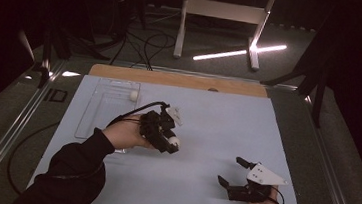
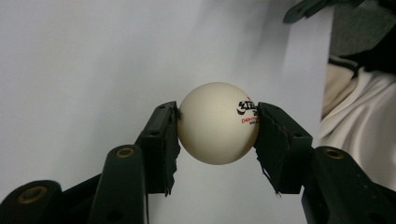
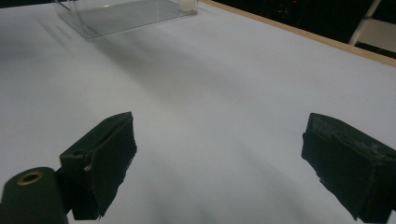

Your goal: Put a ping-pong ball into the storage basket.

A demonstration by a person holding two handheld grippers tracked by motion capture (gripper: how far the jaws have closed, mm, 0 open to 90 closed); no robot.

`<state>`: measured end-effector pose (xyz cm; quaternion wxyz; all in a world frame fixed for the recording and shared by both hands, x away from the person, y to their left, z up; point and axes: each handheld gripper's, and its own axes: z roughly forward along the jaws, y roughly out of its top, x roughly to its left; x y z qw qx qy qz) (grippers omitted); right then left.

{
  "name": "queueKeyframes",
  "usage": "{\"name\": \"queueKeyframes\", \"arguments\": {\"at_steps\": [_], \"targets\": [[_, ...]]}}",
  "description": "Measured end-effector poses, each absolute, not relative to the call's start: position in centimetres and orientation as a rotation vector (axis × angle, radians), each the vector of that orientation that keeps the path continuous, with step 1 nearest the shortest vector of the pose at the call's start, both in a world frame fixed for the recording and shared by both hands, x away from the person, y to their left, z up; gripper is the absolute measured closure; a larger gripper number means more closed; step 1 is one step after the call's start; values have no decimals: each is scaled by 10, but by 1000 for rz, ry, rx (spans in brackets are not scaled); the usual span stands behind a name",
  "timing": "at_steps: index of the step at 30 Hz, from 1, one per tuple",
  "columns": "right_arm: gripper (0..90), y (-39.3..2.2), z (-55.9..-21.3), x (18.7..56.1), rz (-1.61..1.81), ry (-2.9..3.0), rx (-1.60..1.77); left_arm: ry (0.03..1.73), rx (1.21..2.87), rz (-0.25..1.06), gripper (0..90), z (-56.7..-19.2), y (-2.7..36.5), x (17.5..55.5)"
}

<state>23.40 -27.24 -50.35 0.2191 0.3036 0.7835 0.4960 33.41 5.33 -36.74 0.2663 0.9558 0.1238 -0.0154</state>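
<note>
Clamped between the left gripper's (image 2: pixel 217 126) fingers (image 2: pixel 161 140), one ball (image 2: pixel 217 122) hangs above the desk (image 1: pixel 217 120) beside the tray (image 1: pixel 98 119), where another ball (image 1: pixel 134 95) already lies, so dropping it in seemingly remains; the right gripper (image 1: pixel 232 171) rests wide open, empty.

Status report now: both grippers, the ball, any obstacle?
Left gripper shut on white table-tennis ball. Right gripper open, empty. Nothing in the way.
</note>
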Motion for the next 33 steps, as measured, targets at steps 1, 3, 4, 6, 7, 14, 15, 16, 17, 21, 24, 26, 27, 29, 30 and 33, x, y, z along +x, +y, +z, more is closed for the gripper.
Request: {"name": "queueKeyframes", "arguments": {"at_steps": [1, 3, 4, 6, 7, 14, 15, 16, 17, 21, 24, 26, 27, 29, 30, 33], "targets": [[97, -272, -504, 234, 1373, 2168, 841, 334, 2581, -42, 521, -367, 53, 334], [97, -272, -504, 234, 1372, 2170, 841, 344, 2572, -17, 521, -360, 58, 336], [97, -272, -504, 234, 1371, 2171, 840, 340, 2571, -12, 521, -358, 59, 336], [97, -272, -504, 234, 1372, 2171, 838, 347, 2565, -5, 521, -355, 60, 337], [97, -272, -504, 234, 1373, 2171, 838, 339, 2565, 4, 521, -353, 61, 337], [97, -272, -504, 234, 1374, 2169, 842, 359, 2548, 33, 521, -344, 69, 340], [97, -272, -504, 234, 1373, 2170, 842, 361, 2544, 28, 521, -343, 71, 340], [97, -272, -504, 234, 1373, 2170, 843, 359, 2548, 37, 521, -343, 72, 340], [97, -272, -504, 234, 1374, 2170, 844, 370, 2548, 46, 521, -342, 73, 340], [97, -272, -504, 234, 1374, 2170, 846, 386, 2535, 54, 521, -337, 81, 341], [97, -272, -504, 234, 1373, 2170, 846, 404, 2526, 64, 521, -334, 88, 343], [97, -272, -504, 234, 1373, 2171, 844, 402, 2526, 69, 521, -333, 90, 344], [97, -272, -504, 234, 1373, 2171, 844, 423, 2521, 70, 521, -331, 94, 345], [97, -272, -504, 234, 1378, 2171, 846, 431, 2515, 68, 521, -329, 98, 346], [97, -272, -504, 234, 1378, 2171, 846, 431, 2515, 68, 521, -329, 98, 346], [97, -272, -504, 234, 1379, 2170, 848, 458, 2511, 87, 521, -324, 107, 349]]}}
